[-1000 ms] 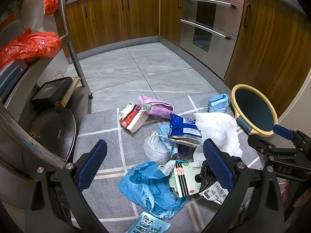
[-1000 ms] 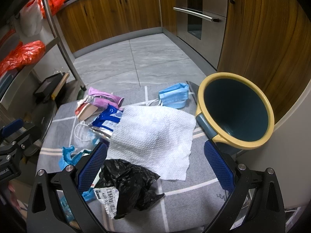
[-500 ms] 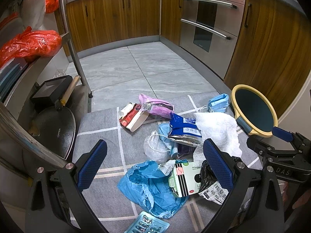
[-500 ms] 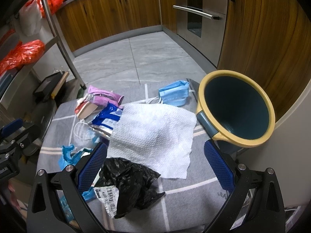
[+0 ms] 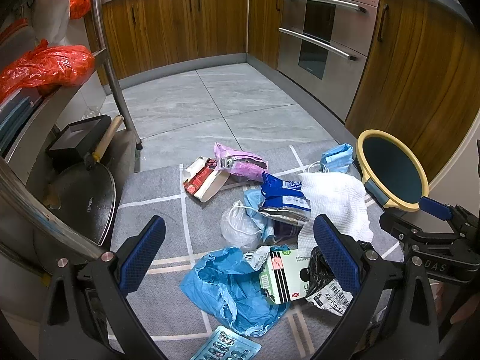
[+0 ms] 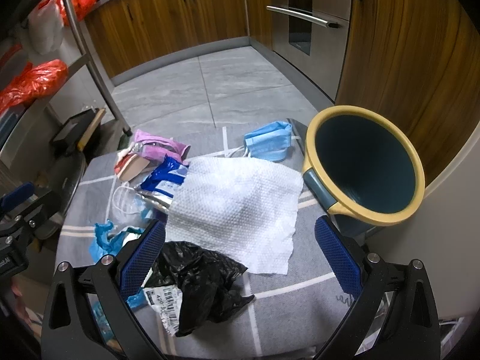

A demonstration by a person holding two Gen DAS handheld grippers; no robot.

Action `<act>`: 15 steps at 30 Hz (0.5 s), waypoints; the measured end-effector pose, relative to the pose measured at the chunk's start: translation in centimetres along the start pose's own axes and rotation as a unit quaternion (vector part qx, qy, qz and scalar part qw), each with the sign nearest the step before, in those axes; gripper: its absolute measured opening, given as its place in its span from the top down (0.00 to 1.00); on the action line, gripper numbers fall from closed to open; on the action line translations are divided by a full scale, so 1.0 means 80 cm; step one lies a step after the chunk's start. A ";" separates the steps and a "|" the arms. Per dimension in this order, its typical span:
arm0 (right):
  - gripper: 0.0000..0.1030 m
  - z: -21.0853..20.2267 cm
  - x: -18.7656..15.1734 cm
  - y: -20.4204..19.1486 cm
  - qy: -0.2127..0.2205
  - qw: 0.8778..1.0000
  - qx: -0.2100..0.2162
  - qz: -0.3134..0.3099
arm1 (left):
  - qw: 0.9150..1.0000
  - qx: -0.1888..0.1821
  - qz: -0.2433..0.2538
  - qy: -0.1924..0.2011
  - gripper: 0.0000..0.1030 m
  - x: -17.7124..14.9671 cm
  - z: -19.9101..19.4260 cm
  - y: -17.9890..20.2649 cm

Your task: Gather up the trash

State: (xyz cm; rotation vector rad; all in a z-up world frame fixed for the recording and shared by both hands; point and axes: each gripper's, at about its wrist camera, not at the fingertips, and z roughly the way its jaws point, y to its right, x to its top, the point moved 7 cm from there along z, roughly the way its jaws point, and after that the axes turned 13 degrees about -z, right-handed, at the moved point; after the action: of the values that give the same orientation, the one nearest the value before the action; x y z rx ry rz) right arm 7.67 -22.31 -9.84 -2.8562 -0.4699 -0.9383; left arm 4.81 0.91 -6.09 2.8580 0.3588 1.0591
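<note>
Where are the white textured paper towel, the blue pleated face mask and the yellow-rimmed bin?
white textured paper towel point(image 6: 237, 198), right wrist view, its middle.
blue pleated face mask point(image 6: 268, 142), right wrist view, pleated front.
yellow-rimmed bin point(image 6: 421, 180), right wrist view, rim.

Left wrist camera is looking forward and down between its own fingers point(image 5: 144, 255) from low over a grey mat point(image 5: 150, 213), facing the cabinets and oven point(image 5: 324, 30), with a rack point(image 5: 99, 30) at its left edge. Right wrist camera is sitting further right and nearer the bin point(image 6: 364, 165), facing much the same way. Both views are sharing the white towel point(image 5: 333, 198), blue mask point(image 6: 268, 142), black bag point(image 6: 204, 276) and bin; each is also catching the other gripper at its edge.
</note>
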 end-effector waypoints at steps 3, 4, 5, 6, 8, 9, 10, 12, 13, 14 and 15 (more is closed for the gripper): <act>0.04 0.000 0.000 -0.001 -0.001 1.000 0.001 -0.001 | 1.000 0.000 0.000 -0.001 0.05 0.000 0.000 0.000; 0.04 0.001 -0.001 -0.001 -0.001 1.000 0.000 -0.001 | 1.000 0.000 0.000 0.000 0.05 0.000 0.000 0.000; 0.04 0.002 -0.002 -0.002 -0.001 1.000 0.000 -0.001 | 1.000 0.000 0.001 0.000 0.05 0.000 0.000 0.000; 0.04 0.002 -0.002 -0.002 -0.001 1.000 0.000 0.000 | 1.000 -0.001 0.000 -0.001 0.05 0.000 0.000 0.000; 0.04 0.001 -0.002 -0.002 -0.001 1.000 -0.001 -0.001 | 1.000 0.000 0.001 0.000 0.05 0.000 0.000 -0.001; 0.04 0.001 -0.002 -0.002 -0.001 1.000 -0.001 -0.001 | 1.000 0.000 0.000 -0.001 0.05 0.000 0.000 0.000; 0.04 0.001 -0.001 -0.002 -0.002 1.000 0.000 -0.001 | 1.000 -0.001 0.000 -0.001 0.05 0.000 0.000 0.000; 0.04 0.001 -0.001 -0.002 -0.002 1.000 0.000 0.000 | 1.000 0.000 0.000 -0.001 0.05 0.001 0.000 0.000; 0.04 0.001 -0.001 -0.002 -0.002 1.000 0.001 -0.001 | 1.000 0.000 0.000 -0.001 0.05 0.000 0.000 0.000; 0.04 0.001 -0.001 -0.002 -0.002 1.000 0.000 -0.001 | 1.000 0.000 0.000 -0.002 0.05 0.000 0.001 -0.001; 0.04 0.001 -0.001 -0.002 -0.002 1.000 0.000 -0.001 | 1.000 0.000 -0.001 -0.003 0.05 -0.001 0.000 0.000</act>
State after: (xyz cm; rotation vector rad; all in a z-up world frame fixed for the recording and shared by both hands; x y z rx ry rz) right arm 7.60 -22.18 -9.96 -2.8584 -0.4745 -0.9343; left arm 4.78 0.91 -6.16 2.8588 0.3597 1.0514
